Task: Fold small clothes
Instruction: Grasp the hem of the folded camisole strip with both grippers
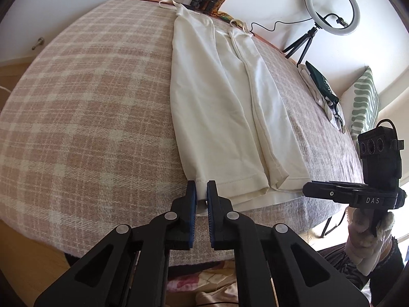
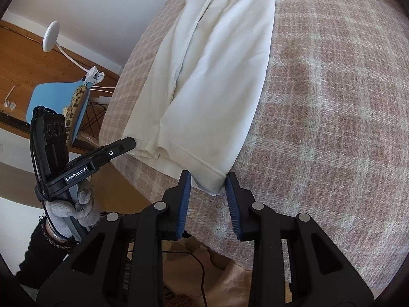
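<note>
- 1 cream-white sleeveless cotton garment (image 1: 217, 107) lies flat and lengthways on the pink-and-cream plaid blanket (image 1: 89, 107) that covers the table, its straps at the far edge and its hem at the near edge. Both long sides look already turned in toward the middle.
- 2 near hem corners are the targets, 1 for each tool.
- At the hem's left corner, the left gripper (image 1: 201, 192) has its blue pads pressed close on a small tuck of cloth, so it appears to be pinching the garment.
- At the hem's right corner, the right gripper (image 2: 207, 183) stands spread, with the corner between its pads but not yet clamped.
- My guess is the step in hand is taking both hem corners to carry them up toward the straps.
- To do it well, the right jaws should close on all layers at once, as deep as the left bite, then both corners should lift level so the hem stays straight.
- Off to the side sit a white ring light on a black tripod (image 1: 332, 7), a small pile of folded clothes (image 1: 323, 89) and a green-striped cushion (image 1: 365, 102).
</note>
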Tool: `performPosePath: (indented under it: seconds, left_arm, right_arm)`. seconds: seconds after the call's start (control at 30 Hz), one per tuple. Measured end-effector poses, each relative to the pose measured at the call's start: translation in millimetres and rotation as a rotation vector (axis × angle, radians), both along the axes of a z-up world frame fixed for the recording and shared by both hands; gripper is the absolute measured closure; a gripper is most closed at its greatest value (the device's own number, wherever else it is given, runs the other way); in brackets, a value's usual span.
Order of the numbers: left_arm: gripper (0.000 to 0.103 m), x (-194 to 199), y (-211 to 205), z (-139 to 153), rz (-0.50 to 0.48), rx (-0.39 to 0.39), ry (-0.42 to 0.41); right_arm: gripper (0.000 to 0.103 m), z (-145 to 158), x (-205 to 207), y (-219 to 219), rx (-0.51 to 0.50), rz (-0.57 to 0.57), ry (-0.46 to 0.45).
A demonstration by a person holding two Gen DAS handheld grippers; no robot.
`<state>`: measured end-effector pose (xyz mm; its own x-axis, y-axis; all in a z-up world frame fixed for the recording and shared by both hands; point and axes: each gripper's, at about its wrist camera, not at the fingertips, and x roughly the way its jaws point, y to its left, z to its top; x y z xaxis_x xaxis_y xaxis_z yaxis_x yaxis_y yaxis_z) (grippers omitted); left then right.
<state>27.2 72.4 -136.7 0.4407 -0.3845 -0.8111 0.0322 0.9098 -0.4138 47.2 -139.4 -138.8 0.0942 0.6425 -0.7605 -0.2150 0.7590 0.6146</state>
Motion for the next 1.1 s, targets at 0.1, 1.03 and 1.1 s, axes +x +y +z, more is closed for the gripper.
performPosePath:
  seconds: [0.1,1.03,1.1]
  left_arm:
    - [0.098,-0.1,0.8,-0.1,0.006,-0.004,-0.004]
    - [0.1,6.1,1.1,43.4,0.021,-0.016,-0.12]
    - [0.1,15.0,1.0,51.5,0.024,-0.014,-0.139]
  right_arm:
    - [0.068,-2.3,0.0,-0.7,0.029,-0.011,0.018]
    - [0.097,28.2,8.6,-43.9,0.181,-0.083,-0.059]
    - [0.097,37.2,18.4,-46.8,0.198,-0.102,-0.079]
